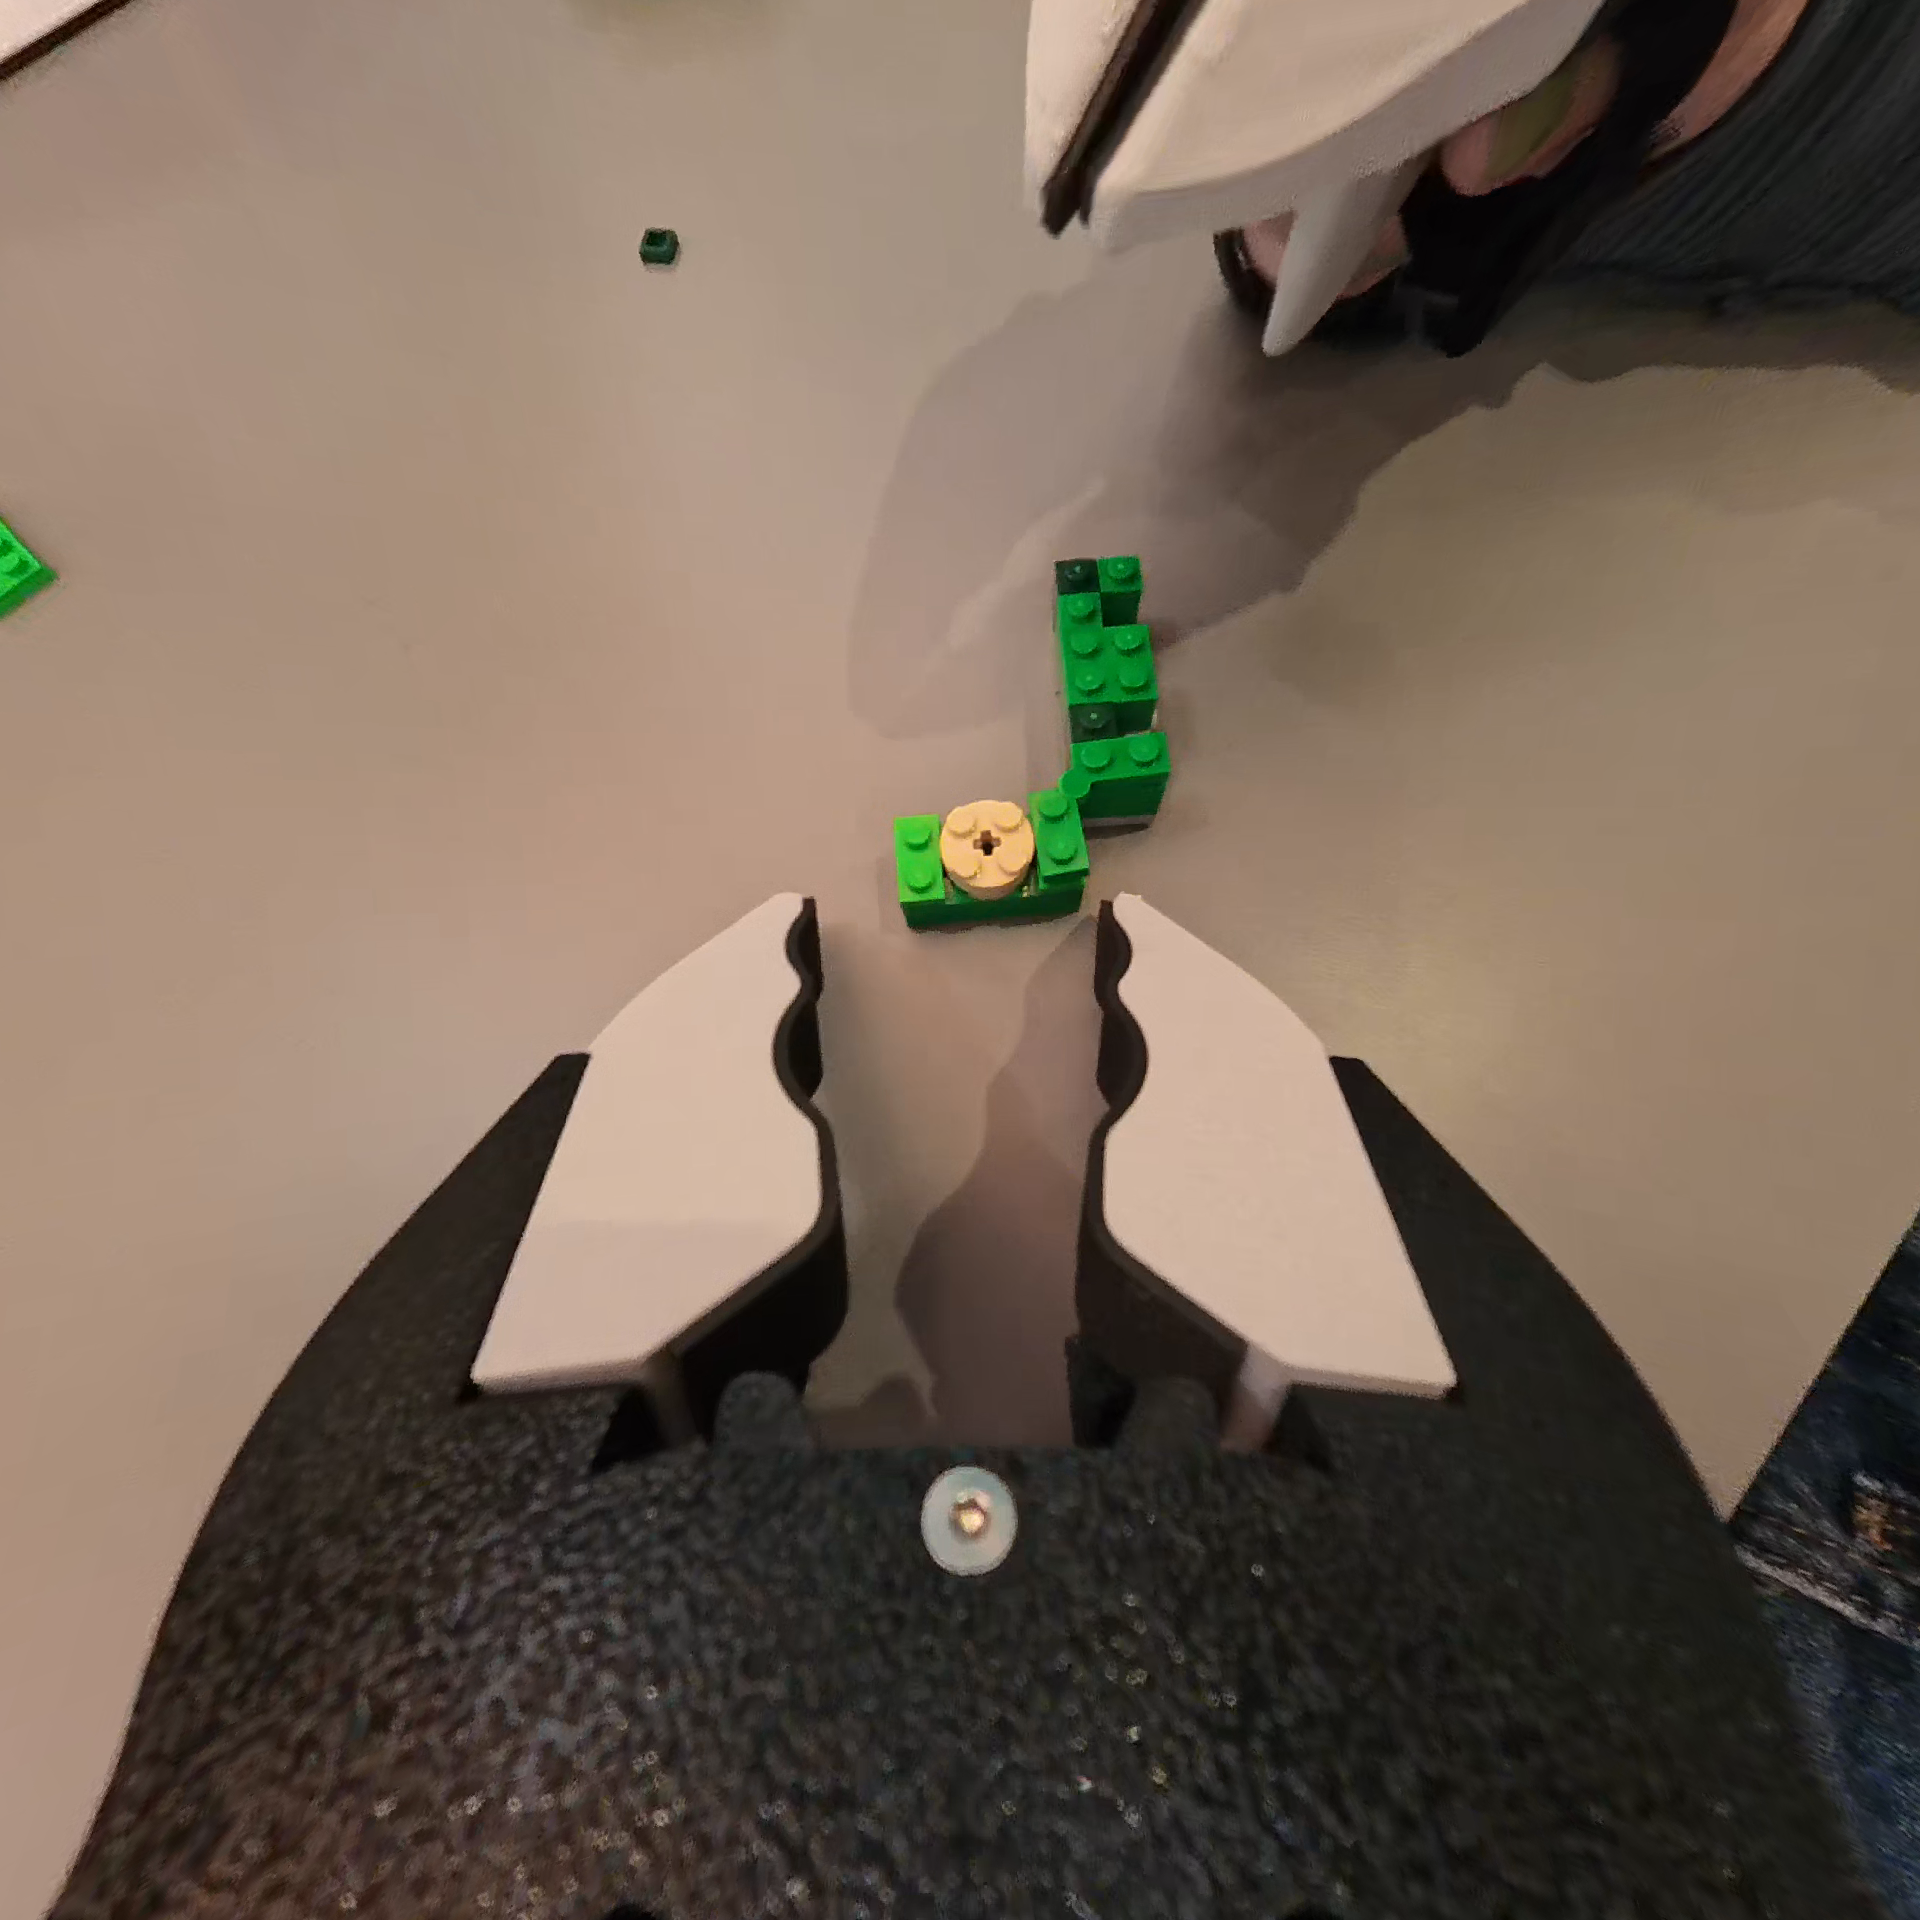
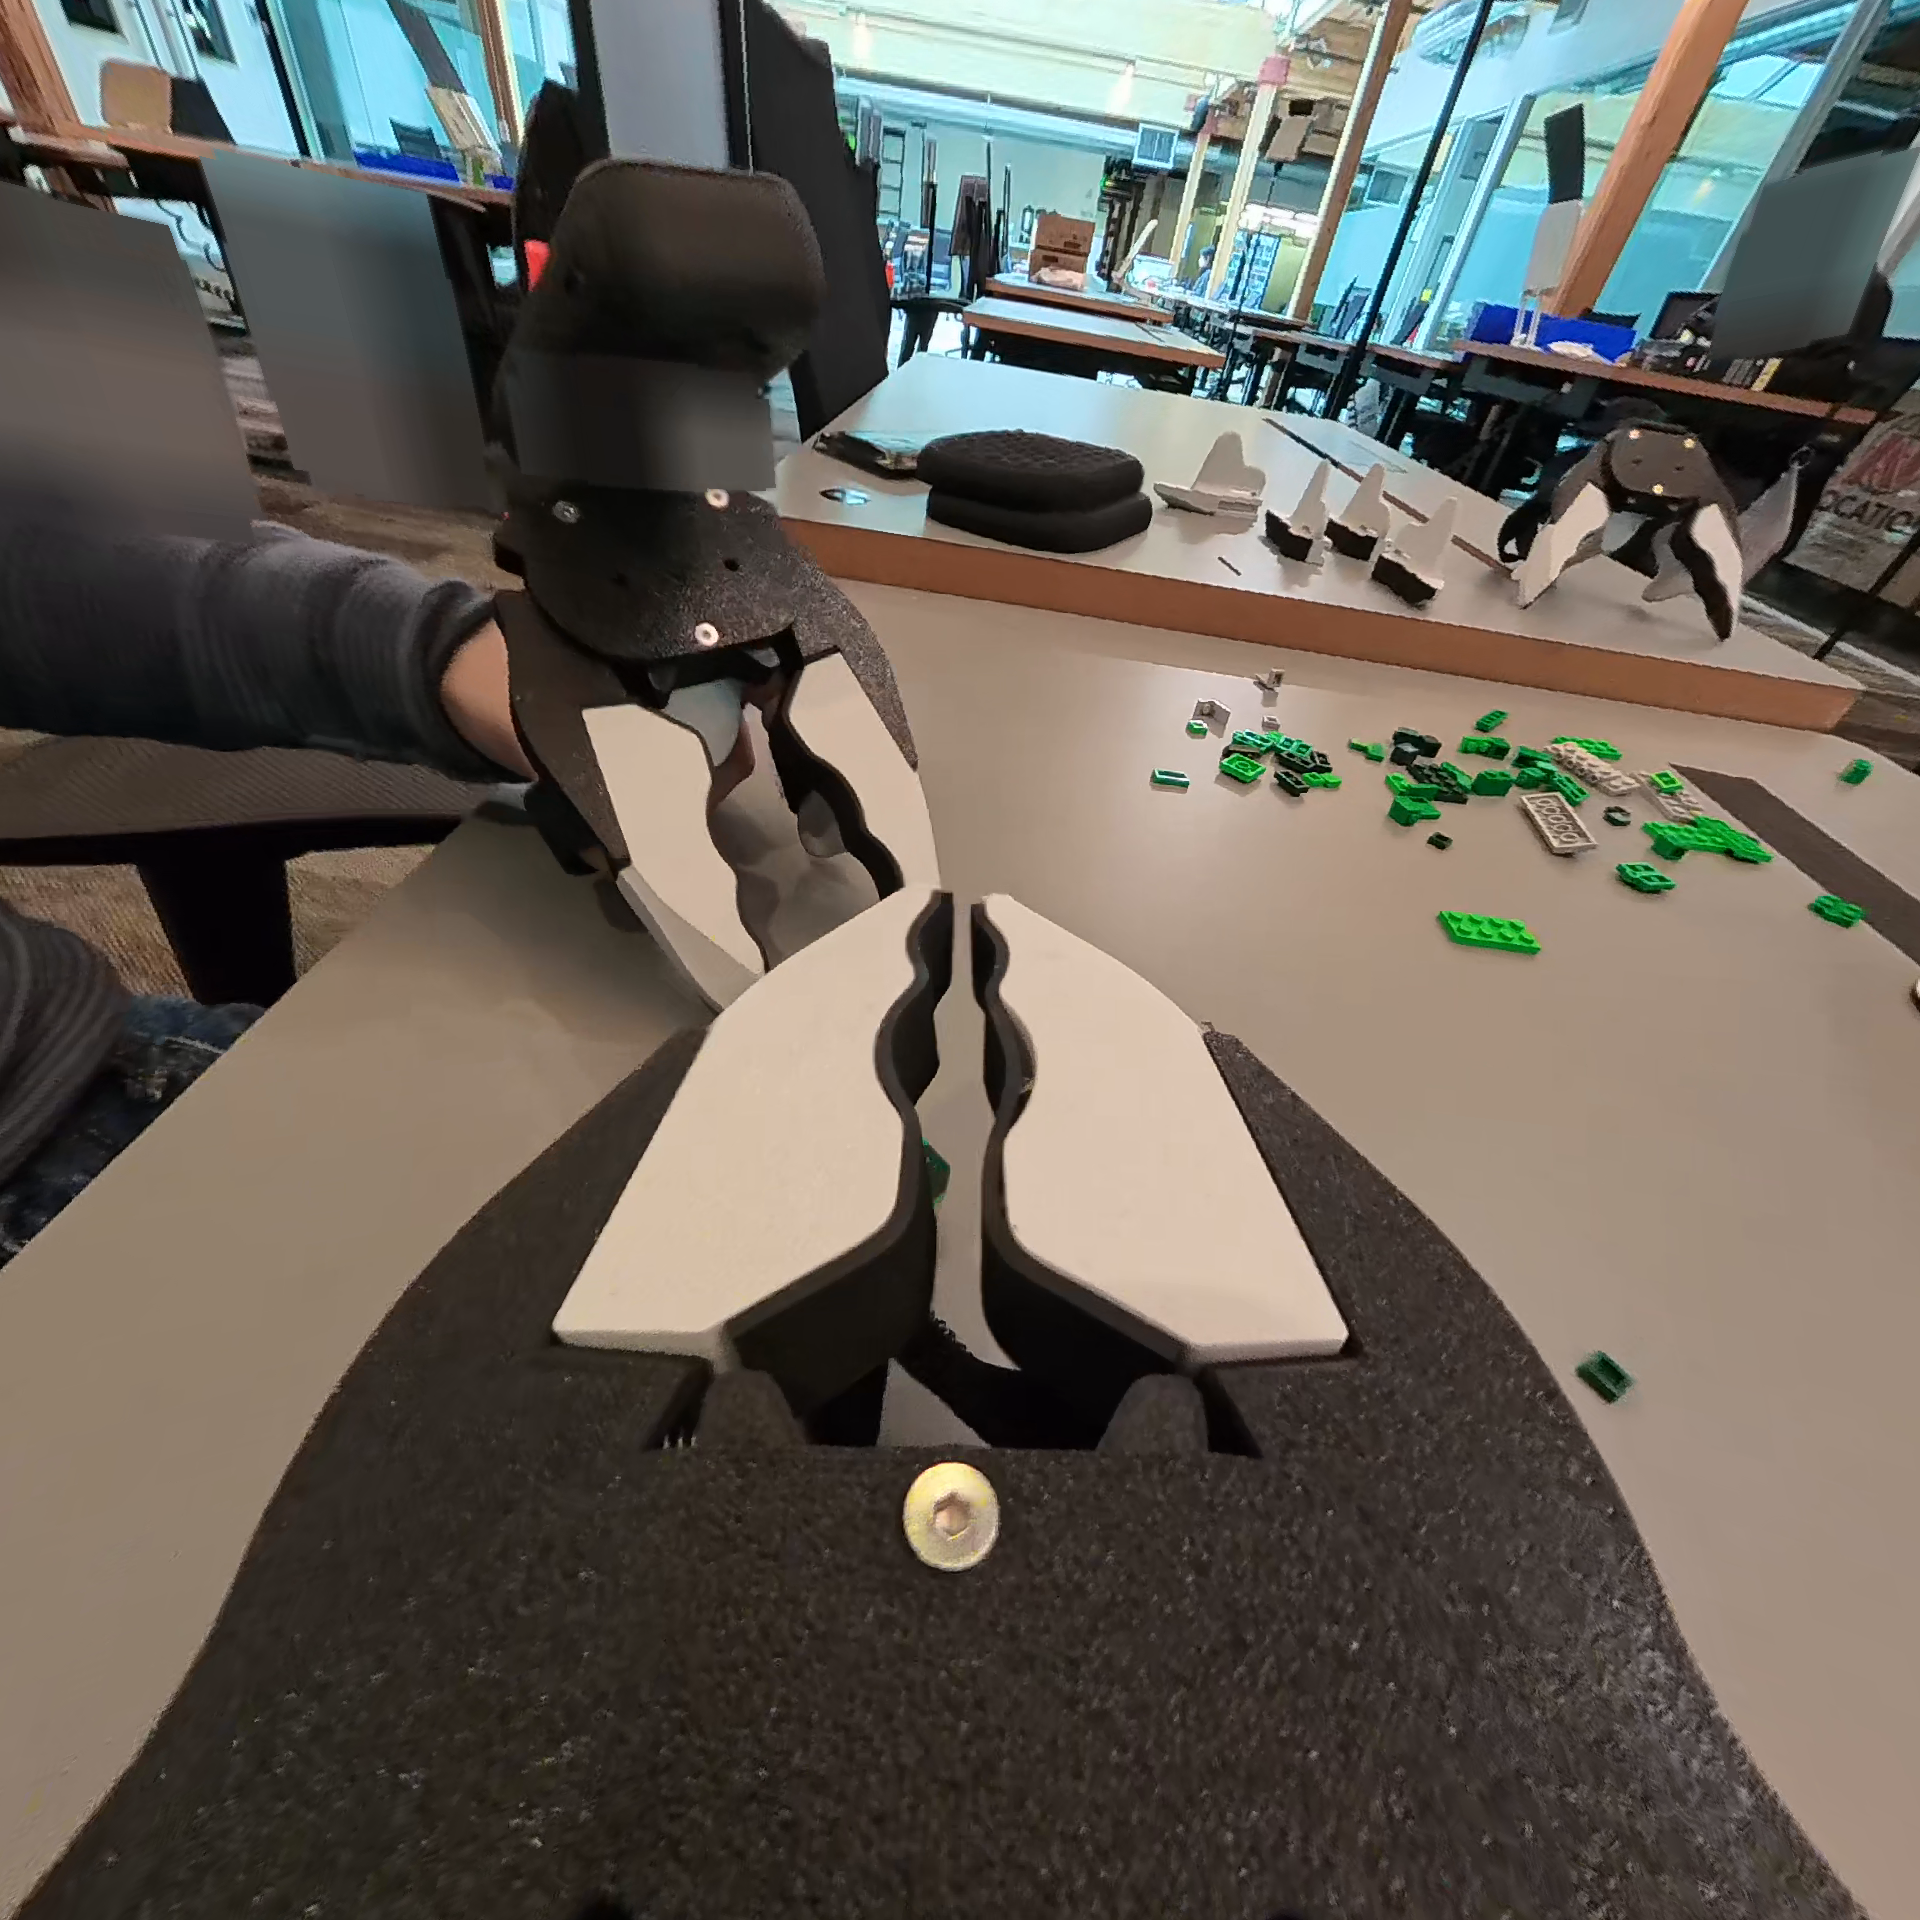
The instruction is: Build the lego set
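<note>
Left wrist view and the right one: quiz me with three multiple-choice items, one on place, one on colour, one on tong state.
1. Where does the green assembly lie?
A. just beyond the left tongs' tips
B. clamped in the left tongs
C. on the next table

2. What colour is the round piece on the assembly?
A. red
B. tan
C. blue

3. How do the right tongs stand?
A. wide open
B. almost closed, tips nearly meeting
C. out of view

A: the assembly rests on the table ahead of the open tips. B: the studded disc is tan. B: only a thin slit separates the tips.
</note>
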The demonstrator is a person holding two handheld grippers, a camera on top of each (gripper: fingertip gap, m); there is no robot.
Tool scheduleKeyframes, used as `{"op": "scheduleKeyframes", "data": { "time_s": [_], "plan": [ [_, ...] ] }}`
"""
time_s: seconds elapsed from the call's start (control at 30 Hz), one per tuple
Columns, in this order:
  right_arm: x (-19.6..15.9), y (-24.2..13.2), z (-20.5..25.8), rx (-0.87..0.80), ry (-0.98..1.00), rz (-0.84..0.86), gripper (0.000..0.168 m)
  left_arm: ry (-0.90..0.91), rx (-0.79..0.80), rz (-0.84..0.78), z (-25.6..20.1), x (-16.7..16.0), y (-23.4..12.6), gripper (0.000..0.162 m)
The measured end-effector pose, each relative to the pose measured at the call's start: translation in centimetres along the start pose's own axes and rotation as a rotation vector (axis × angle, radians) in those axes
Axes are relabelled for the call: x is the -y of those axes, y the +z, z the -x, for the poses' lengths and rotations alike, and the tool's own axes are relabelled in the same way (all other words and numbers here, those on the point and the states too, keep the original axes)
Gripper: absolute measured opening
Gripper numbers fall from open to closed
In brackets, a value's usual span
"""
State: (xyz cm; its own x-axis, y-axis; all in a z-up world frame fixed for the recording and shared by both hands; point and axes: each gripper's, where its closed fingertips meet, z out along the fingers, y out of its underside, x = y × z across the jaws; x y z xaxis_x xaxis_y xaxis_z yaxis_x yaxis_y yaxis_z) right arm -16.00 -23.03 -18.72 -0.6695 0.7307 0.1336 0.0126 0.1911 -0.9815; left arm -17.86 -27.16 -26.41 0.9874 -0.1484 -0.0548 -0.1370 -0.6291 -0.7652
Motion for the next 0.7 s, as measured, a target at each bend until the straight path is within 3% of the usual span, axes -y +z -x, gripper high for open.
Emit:
{"op": "scheduleKeyframes", "data": {
  "time_s": [0.3, 0.7],
  "plan": [
    [-2.8, -0.3, 1.9, 0.121, -0.122, 0.226, 0.041, 0.002, -0.015, 0.008, 0.0, 0.2, 0.4, 0.05],
    [-2.9, -0.3, 2.2, 0.138, -0.097, 0.227, 0.043, 0.005, -0.04, 0.01, -0.3, 0.4, 0.7, 0.04]
  ]
}}
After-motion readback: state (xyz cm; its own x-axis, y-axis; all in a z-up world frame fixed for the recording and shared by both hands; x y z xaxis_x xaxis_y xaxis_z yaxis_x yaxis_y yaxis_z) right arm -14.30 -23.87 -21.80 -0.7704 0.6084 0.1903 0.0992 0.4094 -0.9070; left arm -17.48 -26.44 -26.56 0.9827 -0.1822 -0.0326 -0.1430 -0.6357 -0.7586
